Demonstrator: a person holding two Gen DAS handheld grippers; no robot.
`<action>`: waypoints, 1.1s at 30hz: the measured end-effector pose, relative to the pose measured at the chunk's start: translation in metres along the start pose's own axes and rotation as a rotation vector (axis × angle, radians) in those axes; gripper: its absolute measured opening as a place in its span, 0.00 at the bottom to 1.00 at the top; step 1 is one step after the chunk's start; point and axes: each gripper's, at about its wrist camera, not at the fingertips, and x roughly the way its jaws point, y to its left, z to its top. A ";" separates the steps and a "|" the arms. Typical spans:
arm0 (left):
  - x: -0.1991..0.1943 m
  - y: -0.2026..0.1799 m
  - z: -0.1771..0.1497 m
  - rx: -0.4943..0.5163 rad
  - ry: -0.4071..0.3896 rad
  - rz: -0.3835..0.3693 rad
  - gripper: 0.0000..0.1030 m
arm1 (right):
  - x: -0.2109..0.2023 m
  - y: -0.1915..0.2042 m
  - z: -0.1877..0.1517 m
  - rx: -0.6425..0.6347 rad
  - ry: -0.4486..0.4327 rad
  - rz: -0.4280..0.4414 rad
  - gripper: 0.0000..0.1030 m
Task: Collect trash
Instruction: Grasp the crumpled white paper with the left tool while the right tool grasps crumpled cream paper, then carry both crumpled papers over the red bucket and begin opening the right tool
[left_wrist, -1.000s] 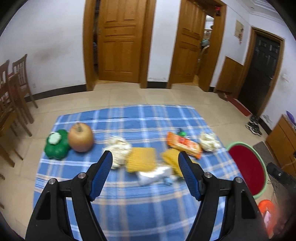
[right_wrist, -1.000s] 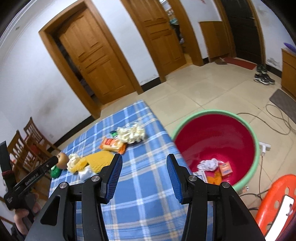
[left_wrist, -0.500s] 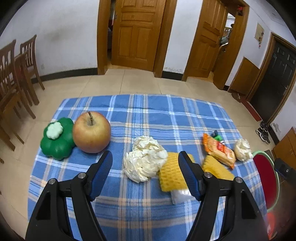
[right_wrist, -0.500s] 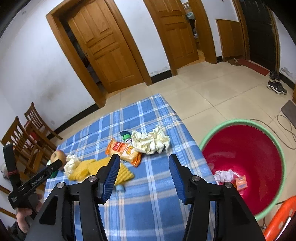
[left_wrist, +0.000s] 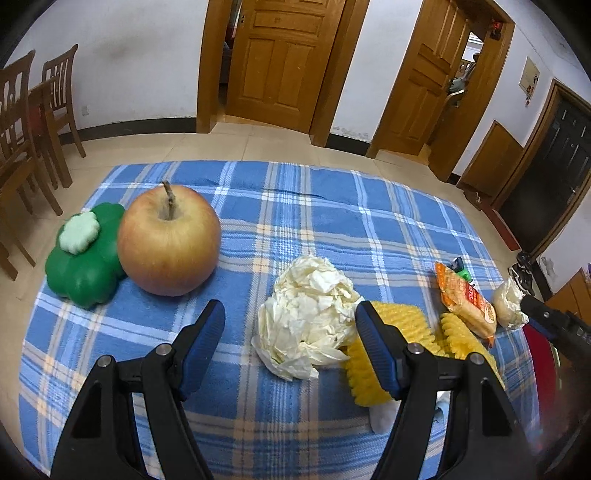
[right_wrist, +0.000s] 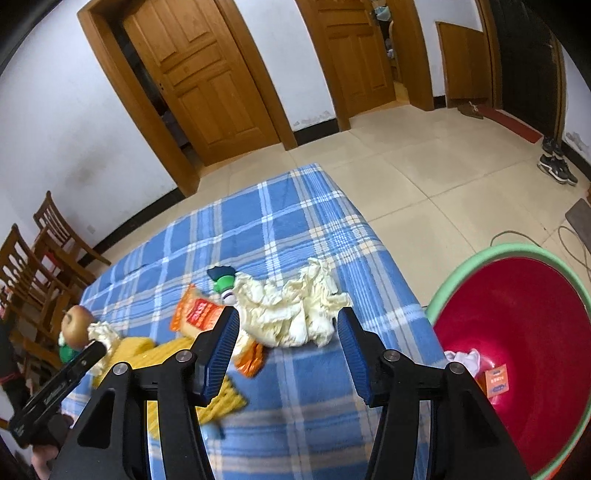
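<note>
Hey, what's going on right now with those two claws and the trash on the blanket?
Left gripper open, nearing crumpled paper. Right gripper open, jaws just widened, empty, nearing crumpled tissue. Red basin waiting alongside. Nothing blocking.

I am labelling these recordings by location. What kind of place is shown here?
Most likely a room in a home, perhaps a dining or living area. Wooden panelled doors open off a tiled floor, wooden dining chairs stand by the wall, and shoes sit beside a dark door.
</note>
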 end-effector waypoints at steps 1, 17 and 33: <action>0.001 0.000 -0.001 -0.002 0.000 -0.005 0.71 | 0.003 -0.001 0.000 0.001 0.005 0.001 0.55; 0.001 0.010 -0.003 -0.074 0.005 -0.059 0.45 | 0.023 -0.004 -0.004 0.015 0.022 0.048 0.33; -0.059 -0.010 -0.009 -0.022 -0.061 -0.074 0.45 | -0.041 0.001 -0.021 0.031 -0.061 0.121 0.32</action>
